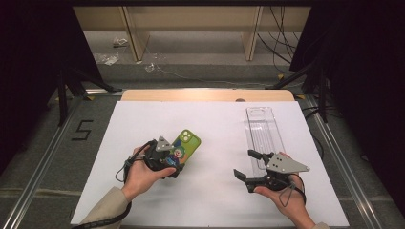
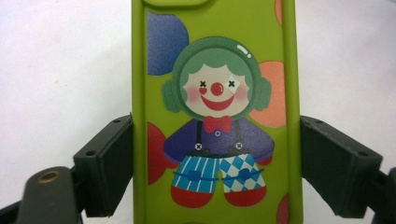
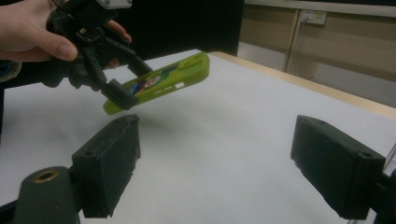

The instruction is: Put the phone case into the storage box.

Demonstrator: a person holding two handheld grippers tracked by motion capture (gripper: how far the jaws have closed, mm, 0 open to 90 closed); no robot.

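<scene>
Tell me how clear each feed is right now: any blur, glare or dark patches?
High view: white table sheet evenly lit, surroundings fall to black, clear tray shows faint glints. Left gripper view: phone case bright and fairly sharp, print slightly soft. Right gripper view: dimmer; own pads blurred up close, the case held by the left gripper casts a soft shadow on the sheet.

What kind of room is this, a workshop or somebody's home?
Probably a lab or recording bench, not a home: a white-covered table framed by metal rails, a numeral 5 marked on the floor, loose cables behind, and a hand-held left gripper clamping a green phone case.
</scene>
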